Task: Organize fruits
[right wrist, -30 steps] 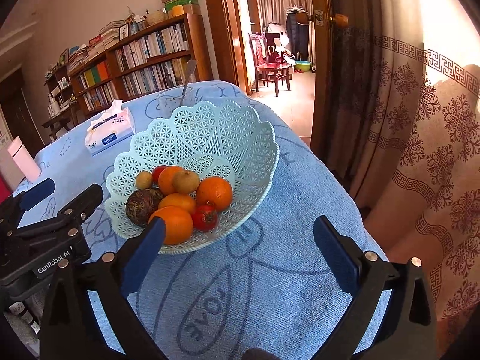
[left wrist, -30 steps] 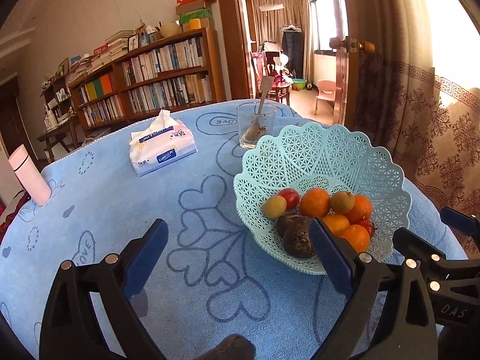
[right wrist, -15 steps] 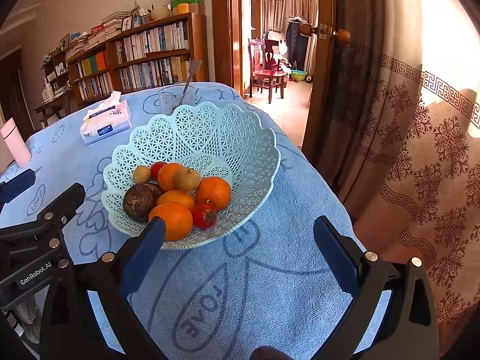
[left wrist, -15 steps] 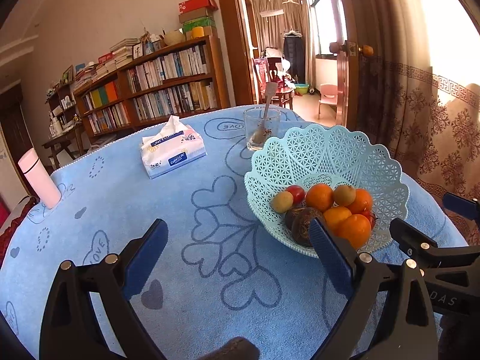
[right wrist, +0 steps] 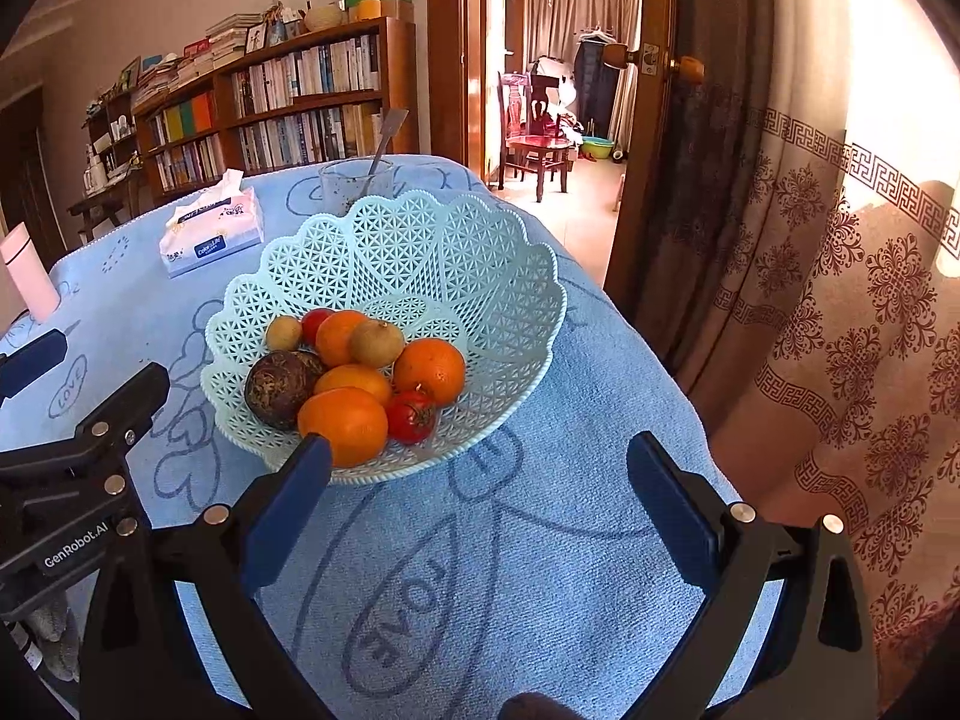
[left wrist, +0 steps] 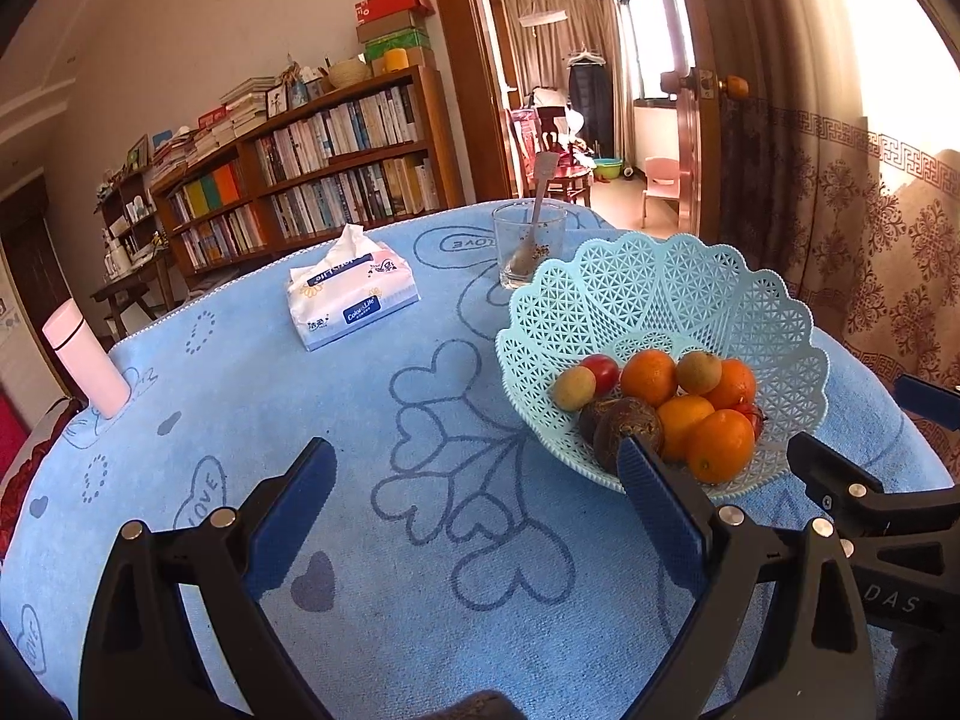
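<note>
— Fingers first: how do both pairs stand?

— Both pairs spread wide with nothing between them; the left gripper (left wrist: 474, 480) hangs over bare blue cloth, the right gripper (right wrist: 480, 474) likewise, and neither touches any fruit.

— And the fruit, relative to those fingers?

— All of it sits heaped in the pale lattice basket (right wrist: 510, 276); ahead and to the right of the left fingers, with the right-hand pad (left wrist: 660, 516) just lapping its near rim in view; ahead and to the left of the right fingers, whose left pad (right wrist: 288, 498) reaches its near edge.

— What lies closest?

— For the right pair, the big orange (right wrist: 343, 425) just beyond the left pad, with a red tomato (right wrist: 411, 416) beside it; for the left pair, the dark wrinkled fruit (left wrist: 627, 429) right at the tip of its right-hand pad.

— How will they handle, do you reckon?

— Oranges look firm and round, likely to roll if nudged; I'd close across the widest middle, coming from above. The tomato seems thin-skinned and soft, so a light squeeze only, clear of the stem. Two small tan fruits (right wrist: 377, 343) perch on the heap and may tumble when a neighbour is lifted; best taken first. That basket looks light and springy; pushing into the pile could slide it across the tablecloth (right wrist: 540, 540).
</note>
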A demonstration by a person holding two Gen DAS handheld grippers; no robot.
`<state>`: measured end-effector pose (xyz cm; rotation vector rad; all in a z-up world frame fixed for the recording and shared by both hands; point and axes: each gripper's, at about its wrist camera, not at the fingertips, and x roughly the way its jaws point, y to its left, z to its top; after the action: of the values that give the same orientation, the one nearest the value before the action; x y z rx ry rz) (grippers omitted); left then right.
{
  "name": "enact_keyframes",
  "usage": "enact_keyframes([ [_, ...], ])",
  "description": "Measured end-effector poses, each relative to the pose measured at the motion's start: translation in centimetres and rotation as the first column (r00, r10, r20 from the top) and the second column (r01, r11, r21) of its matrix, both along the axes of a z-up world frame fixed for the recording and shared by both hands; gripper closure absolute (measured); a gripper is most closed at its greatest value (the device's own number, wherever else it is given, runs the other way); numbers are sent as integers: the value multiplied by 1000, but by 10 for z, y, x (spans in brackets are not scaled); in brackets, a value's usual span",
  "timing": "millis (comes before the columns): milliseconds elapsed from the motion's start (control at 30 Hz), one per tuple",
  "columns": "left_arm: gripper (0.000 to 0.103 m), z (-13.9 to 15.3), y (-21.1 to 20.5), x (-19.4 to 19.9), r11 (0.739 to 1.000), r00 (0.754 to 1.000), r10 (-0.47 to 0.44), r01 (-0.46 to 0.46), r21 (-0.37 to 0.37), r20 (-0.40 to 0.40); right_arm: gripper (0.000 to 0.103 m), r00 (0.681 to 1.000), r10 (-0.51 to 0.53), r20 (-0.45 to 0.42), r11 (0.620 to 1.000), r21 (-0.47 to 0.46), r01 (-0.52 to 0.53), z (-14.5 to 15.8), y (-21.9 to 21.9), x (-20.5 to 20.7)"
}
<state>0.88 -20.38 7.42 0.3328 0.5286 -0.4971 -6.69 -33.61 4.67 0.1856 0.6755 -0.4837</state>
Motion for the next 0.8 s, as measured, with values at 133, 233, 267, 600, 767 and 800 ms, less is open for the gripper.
enact_keyframes([
  [133, 9, -1, -2, -3, 1000, 1000, -6, 6, 8, 17, 3, 1000, 4, -2, 1000, 5, -4, -1, 0, -1],
  [233, 9, -1, -1, -4, 1000, 1000, -5, 5, 10, 29, 3, 1000, 6, -4, 1000, 5, -6, -1, 1, -1],
  [267, 9, -1, -1, -5, 1000, 999, -5, 5, 11, 33, 3, 1000, 8, -4, 1000, 5, -8, -1, 1, -1],
  [600, 9, -1, 8, -5, 1000, 999, 17, -18, 23, 32, 3, 999, 31, -10, 999, 8, -31, -2, 10, 0],
  [767, 9, -6, 20, 0, 999, 999, 35, -34, 21, -22, 3, 999, 50, -11, 999, 10, -50, 0, 18, 2],
  [800, 9, -7, 23, 1, 999, 999, 39, -39, 23, -34, 3, 998, 55, -13, 998, 10, -55, 0, 21, 2],
])
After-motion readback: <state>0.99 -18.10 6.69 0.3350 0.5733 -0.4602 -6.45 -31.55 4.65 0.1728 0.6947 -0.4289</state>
